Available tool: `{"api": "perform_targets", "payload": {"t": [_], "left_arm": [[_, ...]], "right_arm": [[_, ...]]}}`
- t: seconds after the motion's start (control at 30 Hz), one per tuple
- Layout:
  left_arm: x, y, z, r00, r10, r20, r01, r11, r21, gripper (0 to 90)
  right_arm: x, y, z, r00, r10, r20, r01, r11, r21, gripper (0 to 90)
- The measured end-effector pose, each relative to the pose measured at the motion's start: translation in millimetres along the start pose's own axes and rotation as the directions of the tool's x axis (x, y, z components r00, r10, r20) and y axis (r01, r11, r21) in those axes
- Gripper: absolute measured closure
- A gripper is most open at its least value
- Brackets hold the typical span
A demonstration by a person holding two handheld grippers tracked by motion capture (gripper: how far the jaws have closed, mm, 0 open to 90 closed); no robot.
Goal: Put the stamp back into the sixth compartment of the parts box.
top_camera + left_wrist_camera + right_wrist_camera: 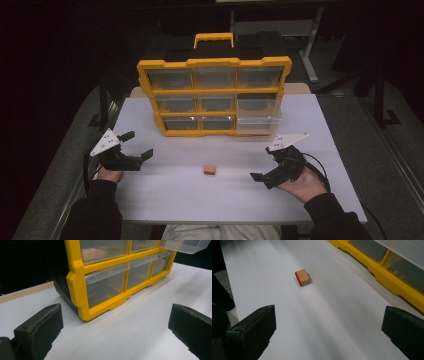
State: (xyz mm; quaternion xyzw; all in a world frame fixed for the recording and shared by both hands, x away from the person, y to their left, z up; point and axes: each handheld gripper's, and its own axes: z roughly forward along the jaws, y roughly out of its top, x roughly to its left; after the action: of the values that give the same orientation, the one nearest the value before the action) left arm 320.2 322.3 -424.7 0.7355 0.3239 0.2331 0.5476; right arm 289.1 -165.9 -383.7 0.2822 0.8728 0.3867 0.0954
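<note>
Both grippers rest spread wide on the white table: left gripper near the yellow organizer, right gripper facing the small wooden block, apparently red-edged, lying between them.

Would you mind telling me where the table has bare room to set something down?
The table is bare along the near edge between the left gripper and the right gripper, apart from the small wooden block. The back is crowded by the yellow drawer cabinet, whose bottom-right drawer sticks out.
</note>
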Motion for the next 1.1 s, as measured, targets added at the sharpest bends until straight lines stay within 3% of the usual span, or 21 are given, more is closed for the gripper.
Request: {"api": "perform_targets", "payload": {"t": [0.67, 1.1], "left_arm": [[0.3, 0.0, 0.3, 1.0000, 0.001, 0.005, -0.001, 1.0000, -0.001, 0.0], [0.2, 0.1, 0.1, 1.0000, 0.002, 0.004, -0.002, 1.0000, -0.001, 0.0]], "right_arm": [[14.7, 19.5, 34.8, 0.9960, -0.058, -0.068, 0.064, 0.995, 0.076, 0.0], [20.2, 27.8, 47.4, 0.9911, -0.086, -0.102, 0.097, 0.989, 0.113, 0.0]]}}
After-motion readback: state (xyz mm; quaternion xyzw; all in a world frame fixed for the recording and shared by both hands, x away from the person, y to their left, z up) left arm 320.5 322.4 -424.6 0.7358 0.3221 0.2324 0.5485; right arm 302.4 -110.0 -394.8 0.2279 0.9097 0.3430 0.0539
